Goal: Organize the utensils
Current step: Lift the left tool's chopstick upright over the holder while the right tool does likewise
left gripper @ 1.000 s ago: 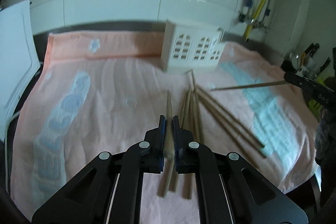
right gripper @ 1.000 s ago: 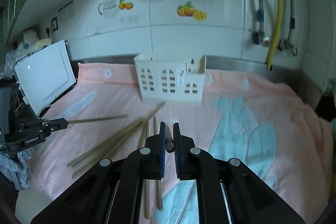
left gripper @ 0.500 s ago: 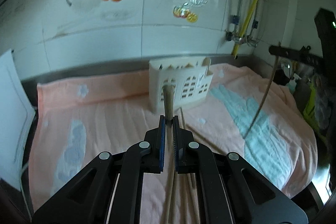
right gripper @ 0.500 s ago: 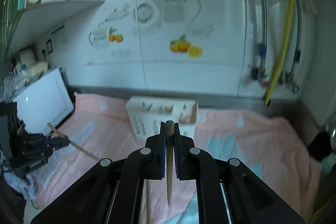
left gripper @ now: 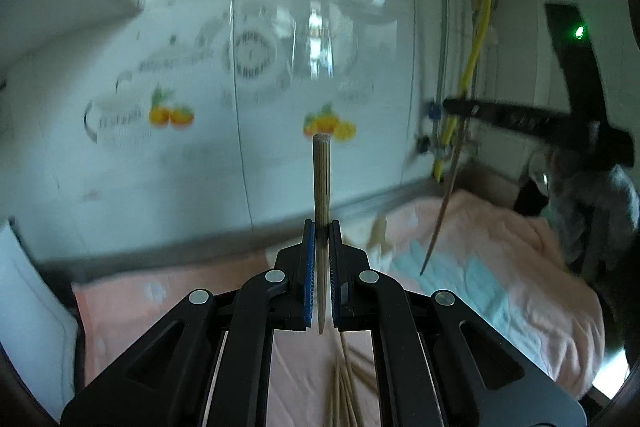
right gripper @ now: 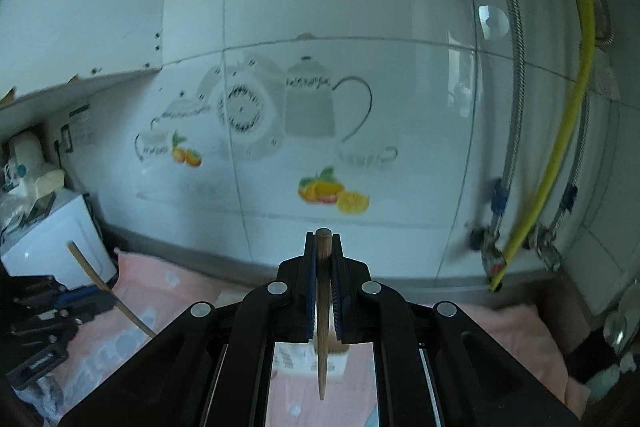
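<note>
My left gripper (left gripper: 321, 227) is shut on a wooden chopstick (left gripper: 321, 179), which stands upright with its thick end up, high above the pink towel (left gripper: 500, 267). My right gripper (right gripper: 323, 239) is shut on a second chopstick (right gripper: 322, 355) that hangs thin end down over the white utensil holder (right gripper: 296, 359). Each wrist view shows the other gripper too: the right gripper (left gripper: 454, 105) with its chopstick (left gripper: 440, 211) hanging, and the left gripper (right gripper: 76, 295) with its slanted chopstick (right gripper: 108, 287). Several loose chopsticks (left gripper: 344, 387) lie on the towel below. The holder (left gripper: 378, 231) is blurred and mostly hidden in the left wrist view.
A white tiled wall (right gripper: 320, 67) with teapot and fruit pictures stands close behind. A yellow hose (right gripper: 568, 147) and metal pipes (right gripper: 516, 67) run down it at the right. A white appliance (right gripper: 52, 239) sits at the towel's left end.
Both grippers have risen high off the towel, each with its chopstick. The chopsticks have swung from lying flat to upright. The views now show mostly wall; the holder has dropped to the bottom.
</note>
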The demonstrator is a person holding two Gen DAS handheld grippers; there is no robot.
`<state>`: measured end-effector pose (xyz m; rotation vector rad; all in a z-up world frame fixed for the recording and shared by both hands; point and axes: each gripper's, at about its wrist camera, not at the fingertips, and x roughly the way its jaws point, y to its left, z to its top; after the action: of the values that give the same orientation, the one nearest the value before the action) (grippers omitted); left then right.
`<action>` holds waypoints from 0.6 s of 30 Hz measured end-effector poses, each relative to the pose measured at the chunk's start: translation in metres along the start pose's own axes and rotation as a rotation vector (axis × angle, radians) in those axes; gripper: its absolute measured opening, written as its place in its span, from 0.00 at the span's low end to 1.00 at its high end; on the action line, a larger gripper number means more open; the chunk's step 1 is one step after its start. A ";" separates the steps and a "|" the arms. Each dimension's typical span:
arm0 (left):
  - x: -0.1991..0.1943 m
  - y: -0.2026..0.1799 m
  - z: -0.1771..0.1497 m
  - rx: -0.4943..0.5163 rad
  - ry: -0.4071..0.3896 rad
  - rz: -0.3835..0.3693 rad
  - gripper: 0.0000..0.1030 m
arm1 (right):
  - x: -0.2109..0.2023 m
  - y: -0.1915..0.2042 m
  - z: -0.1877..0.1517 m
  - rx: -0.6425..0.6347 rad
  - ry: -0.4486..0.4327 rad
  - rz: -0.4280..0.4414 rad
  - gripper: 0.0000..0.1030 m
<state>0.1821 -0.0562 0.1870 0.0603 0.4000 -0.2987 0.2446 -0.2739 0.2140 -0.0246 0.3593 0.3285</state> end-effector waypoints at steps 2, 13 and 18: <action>0.005 0.000 0.015 0.017 -0.031 0.019 0.05 | 0.011 -0.001 0.011 0.007 -0.008 -0.002 0.06; 0.068 0.022 0.027 -0.024 -0.018 0.079 0.05 | 0.067 -0.005 0.019 0.014 -0.014 -0.005 0.06; 0.095 0.038 0.004 -0.075 0.046 0.073 0.05 | 0.089 -0.009 -0.006 0.015 0.023 -0.003 0.06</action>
<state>0.2779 -0.0467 0.1532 0.0081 0.4532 -0.2102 0.3237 -0.2548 0.1776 -0.0147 0.3848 0.3227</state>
